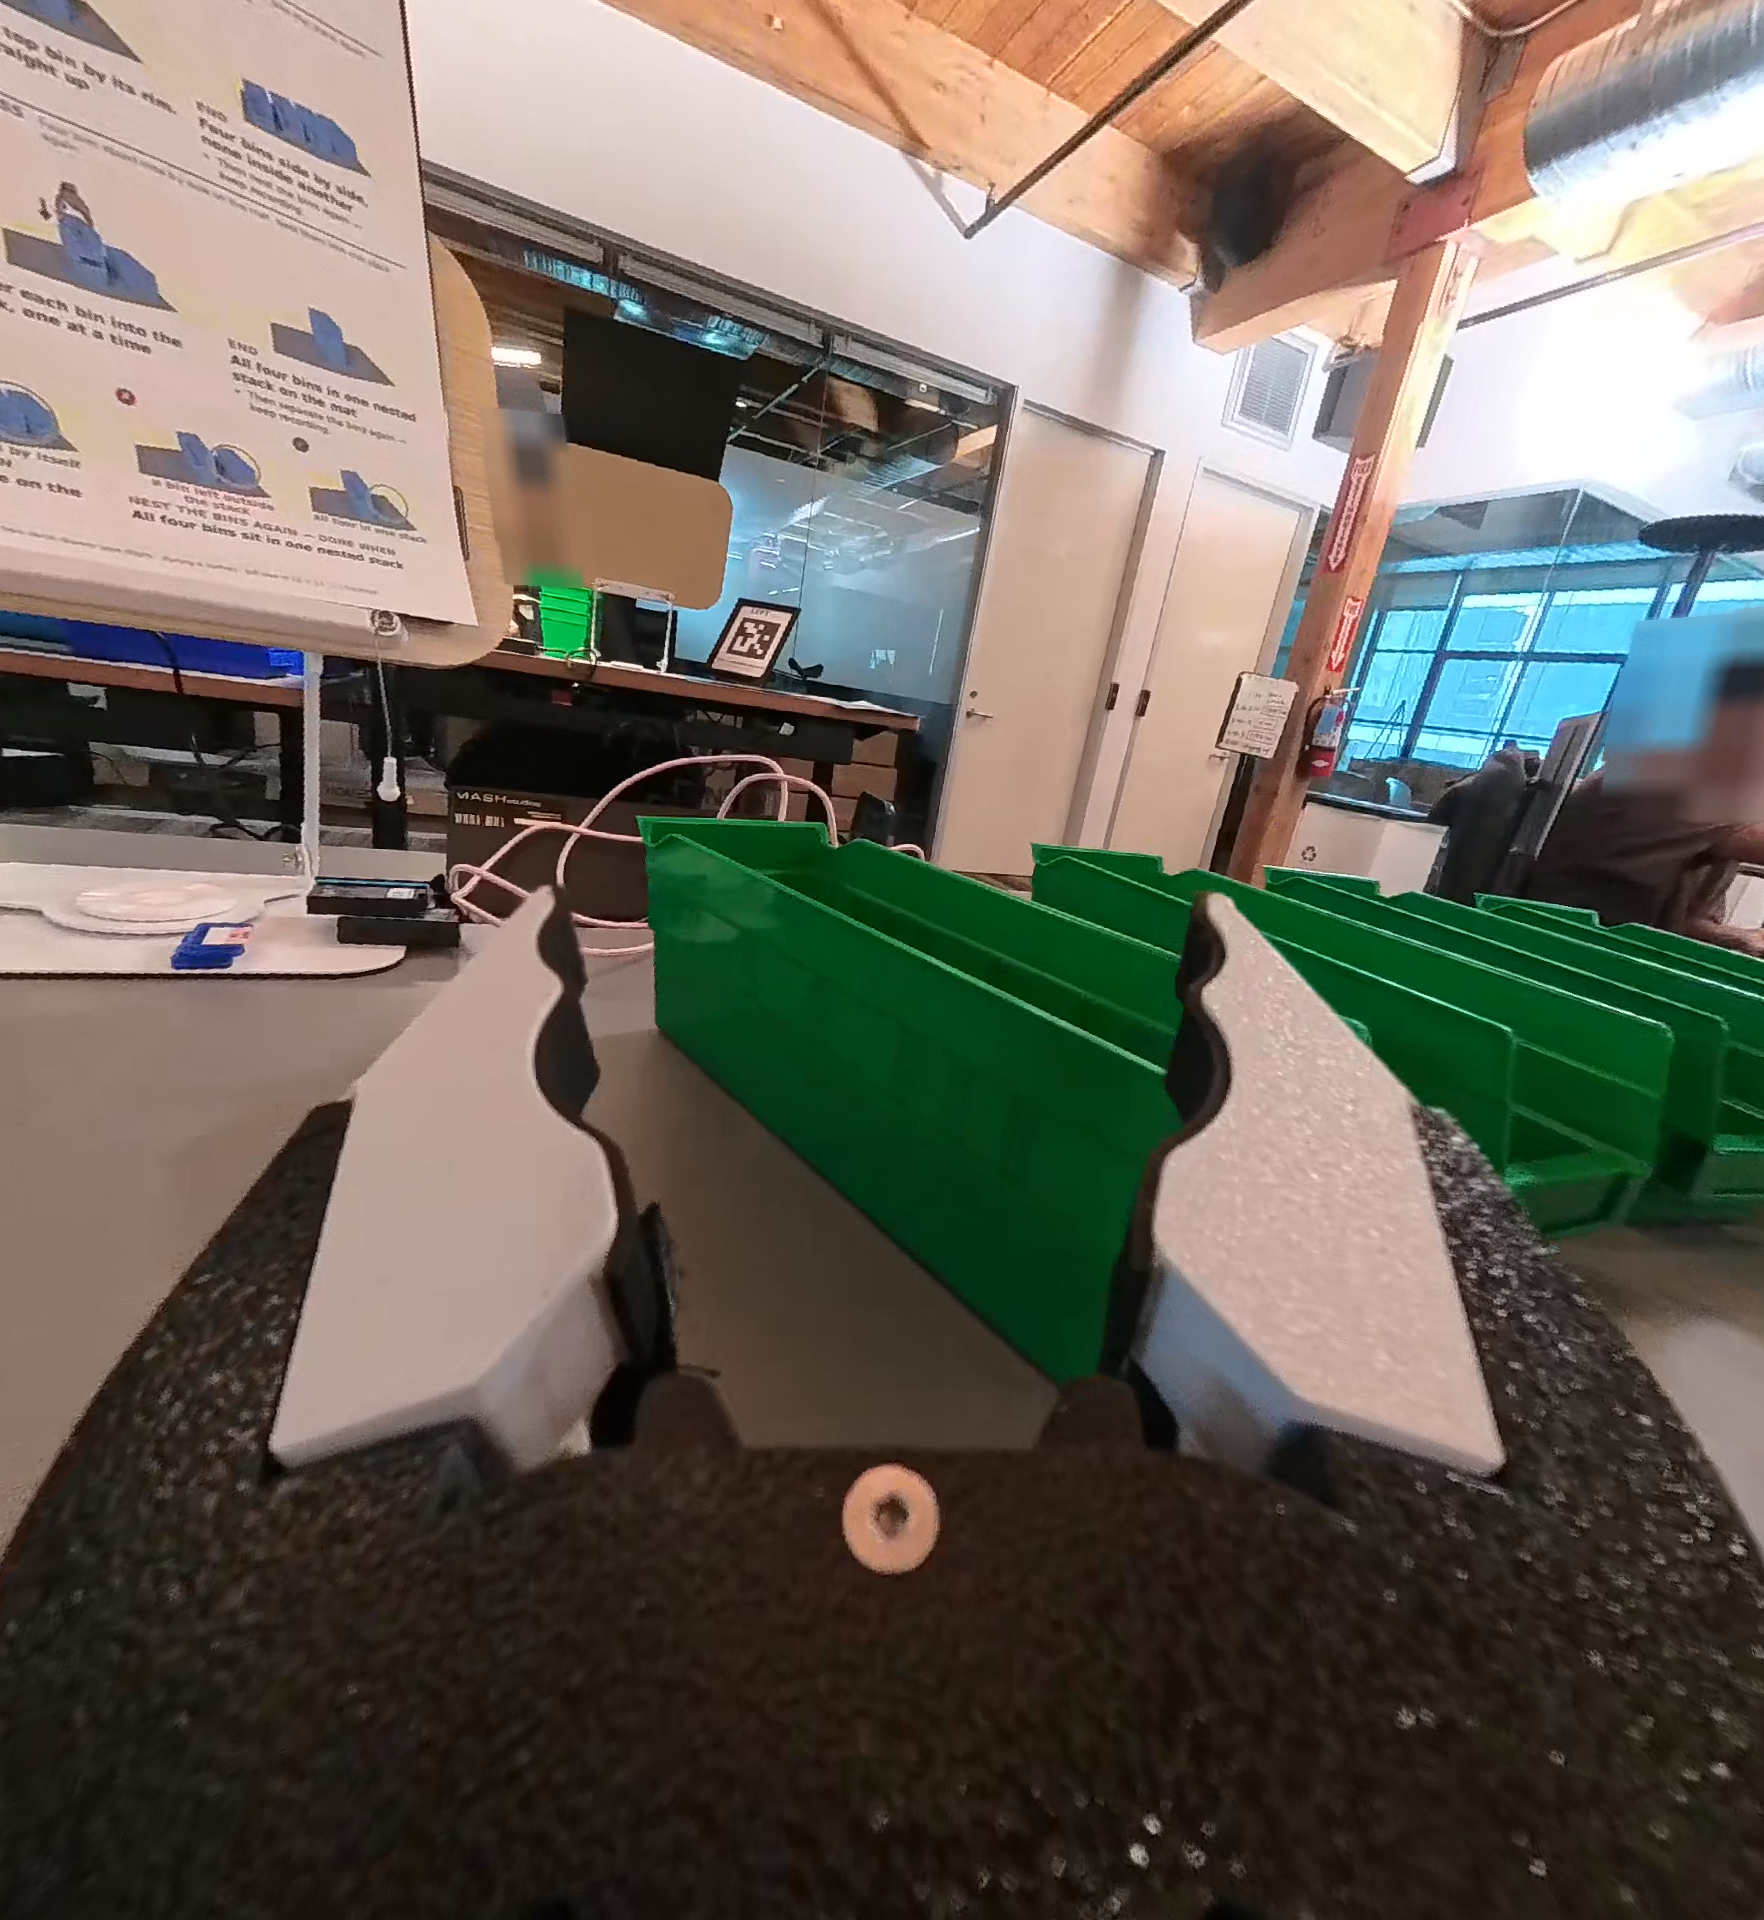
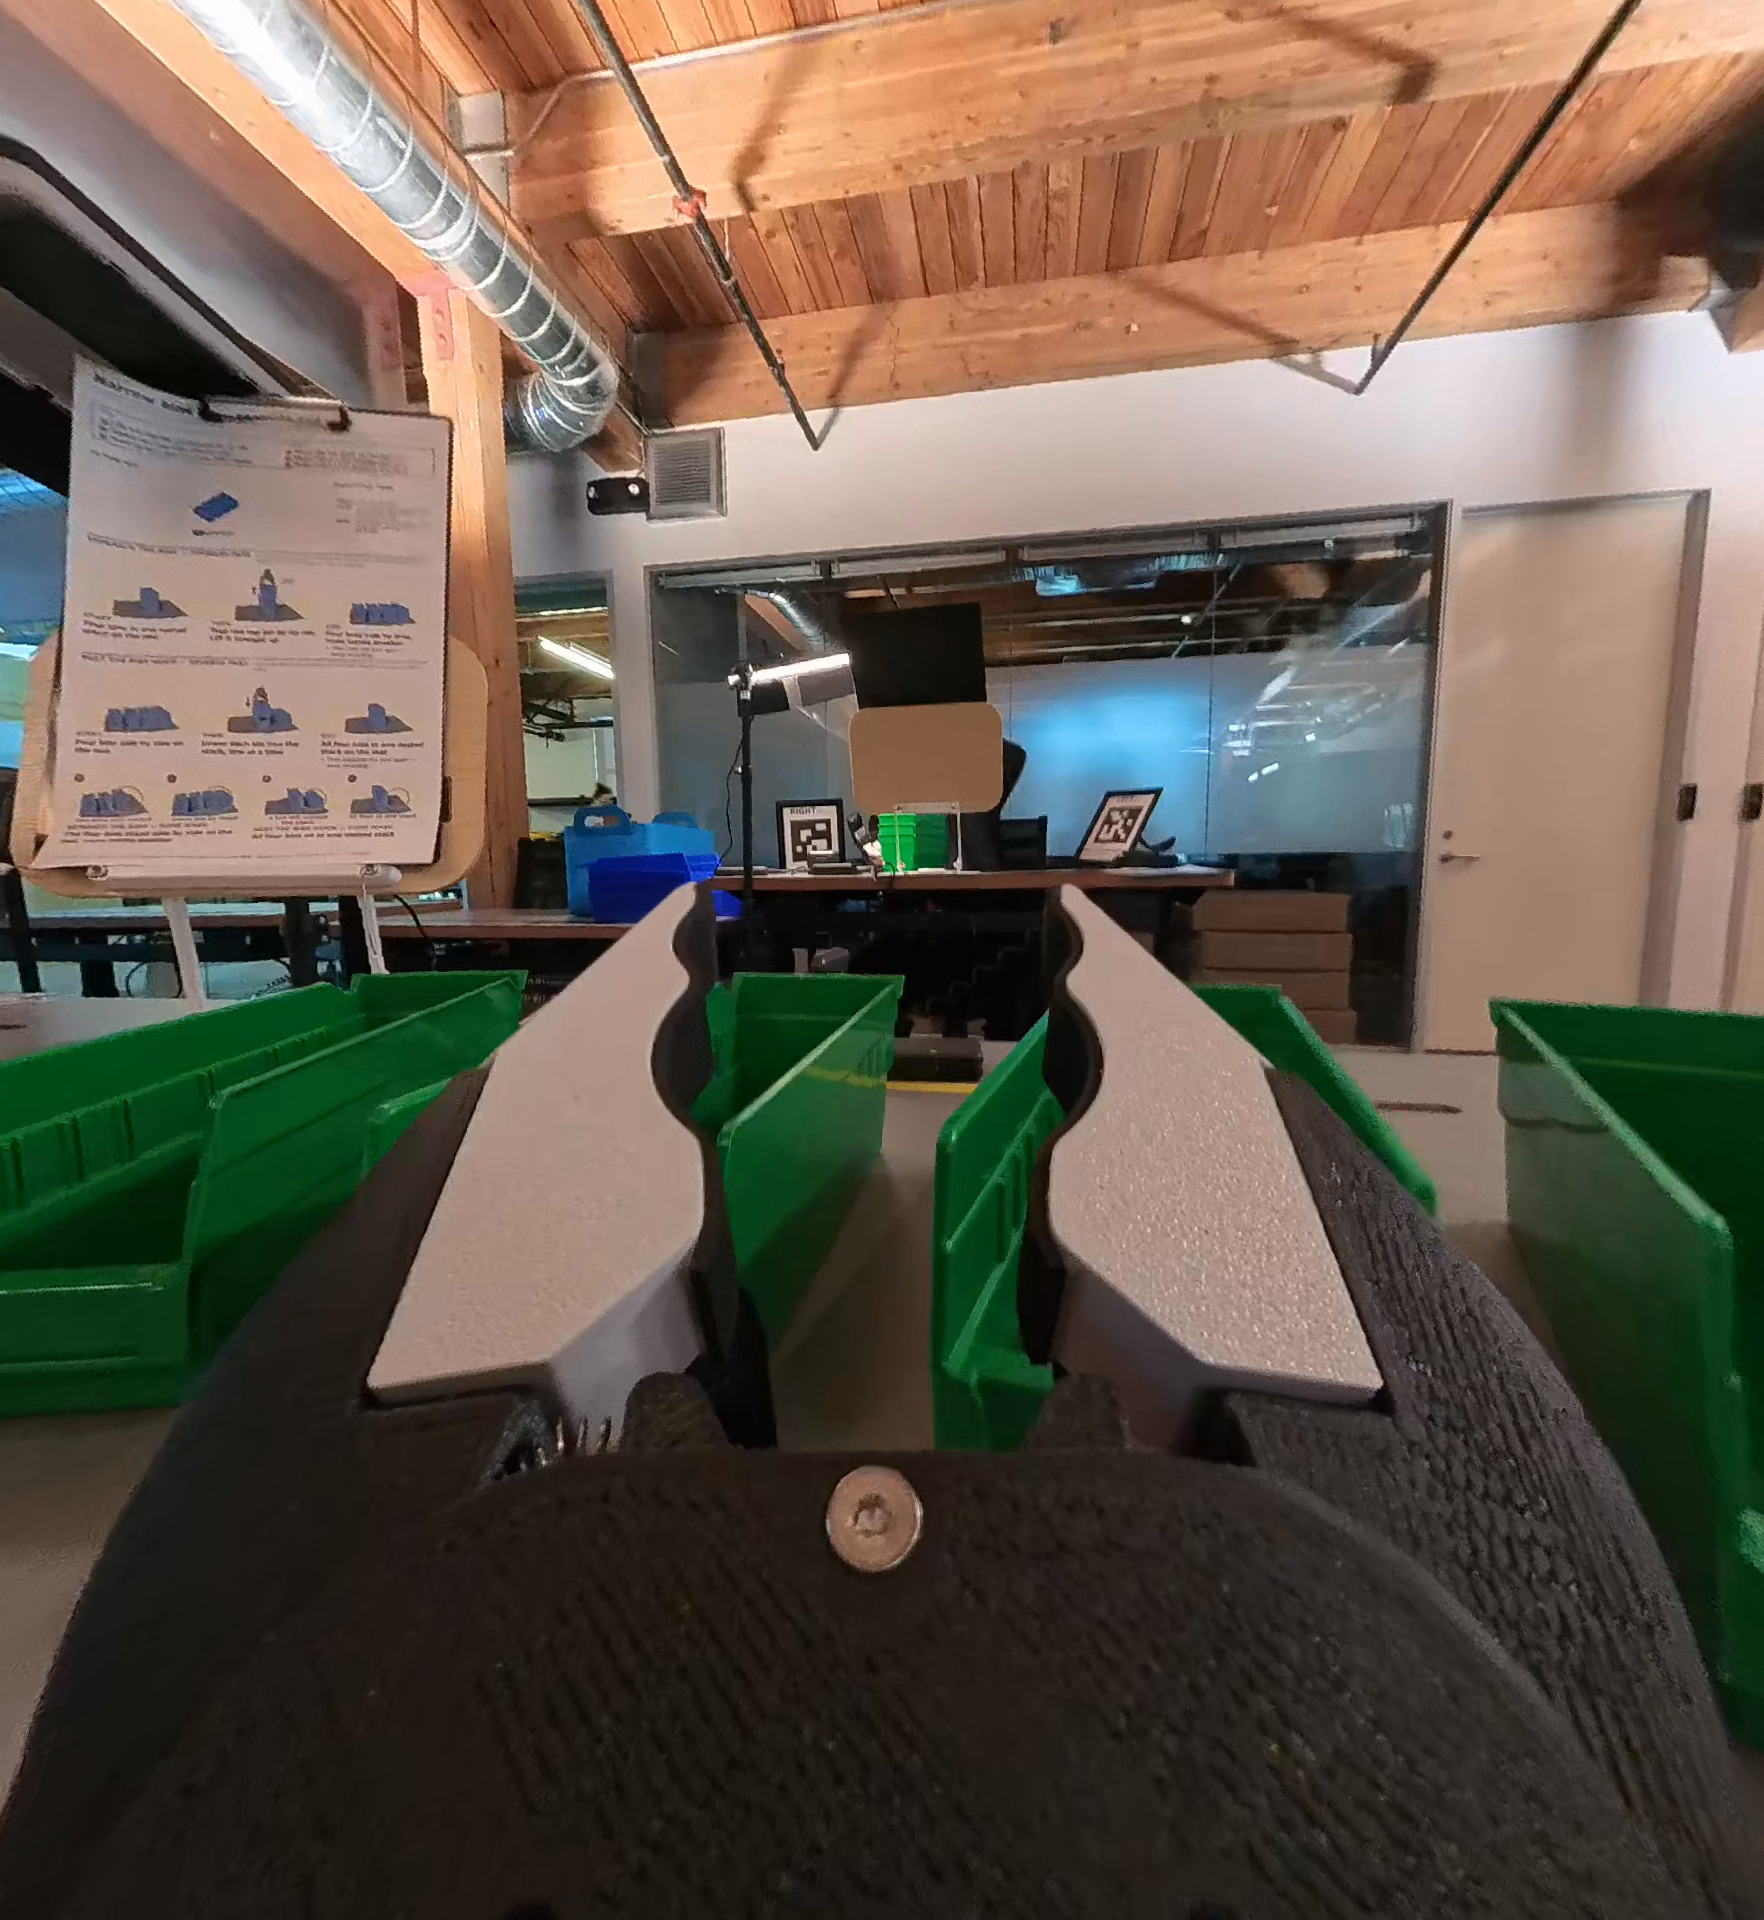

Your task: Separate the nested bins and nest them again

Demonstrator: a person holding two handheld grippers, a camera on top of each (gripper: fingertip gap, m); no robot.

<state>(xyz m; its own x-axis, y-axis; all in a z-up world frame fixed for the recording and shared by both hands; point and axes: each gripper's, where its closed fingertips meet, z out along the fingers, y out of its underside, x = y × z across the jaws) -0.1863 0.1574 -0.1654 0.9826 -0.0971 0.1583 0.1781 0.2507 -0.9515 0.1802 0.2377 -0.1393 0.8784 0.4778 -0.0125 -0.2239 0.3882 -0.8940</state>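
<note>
A timber-ceilinged workshop with a glass-walled room behind; the work surface is a grey table (image 1: 130,1122) carrying four long green bins side by side, none inside another.

The left gripper (image 1: 873,925) sits low at the table with its jaws wide apart and nothing between them but bare table. The nearest bin (image 1: 899,1049) lies ahead and slightly right of the gap, its long axis running away from the jaws; its near side wall passes just inside the right finger (image 1: 1304,1174), though I cannot tell whether they touch. Further right lie the other bins (image 1: 1543,1049).

The right gripper (image 2: 878,925) also has its jaws apart, empty, pointing down the aisle between two bins: the left bin's wall (image 2: 805,1143) sits within the gap close to the left finger, and the right bin (image 2: 992,1226) is beside the right finger. Two more flank these, one far left (image 2: 130,1164) and one far right (image 2: 1626,1288).

Separation looks complete, so re-nesting comes next. Either gripper is close to a rim; a small sideways shift would bring a wall between its jaws.

An instruction sheet (image 2: 254,644) stands behind the bins, to the left.
</note>
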